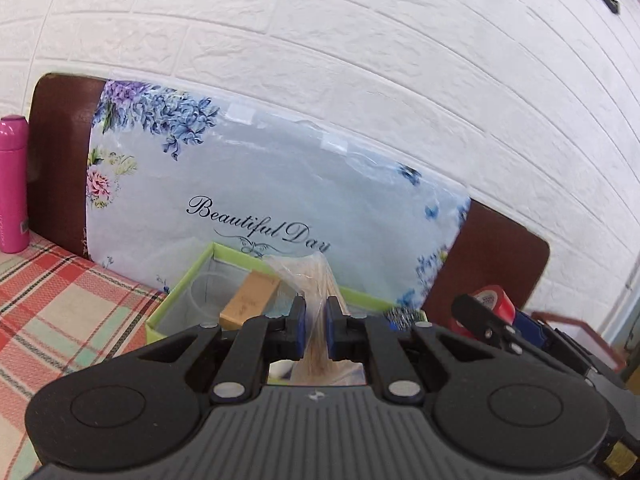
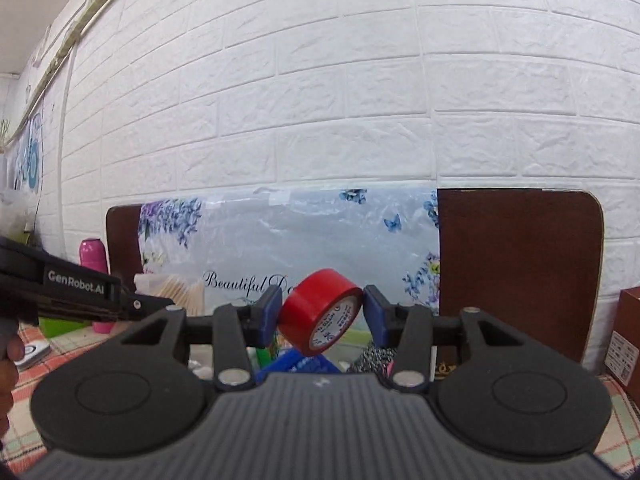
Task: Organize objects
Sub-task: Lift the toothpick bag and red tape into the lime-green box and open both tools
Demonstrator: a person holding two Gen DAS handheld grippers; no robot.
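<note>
Right gripper (image 2: 319,314) is pinching the red tape (image 2: 320,312), blue pads pressed on both sides of the roll; roll is tilted, label face toward lower right, held in the air in front of the floral bag (image 2: 304,240). From the left wrist view the tape (image 1: 490,304) and right gripper (image 1: 516,326) sit at the right edge, beside the green box (image 1: 176,292).

Left gripper (image 1: 314,326) is clamped on a clear packet of thin wooden sticks (image 1: 316,308), pads tight on it with only the packet between them. Packet is held above the near right part of the green box. In the right wrist view the same packet (image 2: 180,294) shows at the tip of the left gripper (image 2: 160,304), left of the tape.

Inside the green box: a tan carton (image 1: 250,298) and a clear round container (image 1: 208,292), only partly visible.

Floral bag reads "Beautiful Day", leans upright against a brown board (image 2: 516,272) at the white brick wall (image 2: 320,100). Pink bottle (image 1: 14,184) stands at far left on the plaid cloth (image 1: 60,312). Brown box (image 2: 626,336) at far right edge.
</note>
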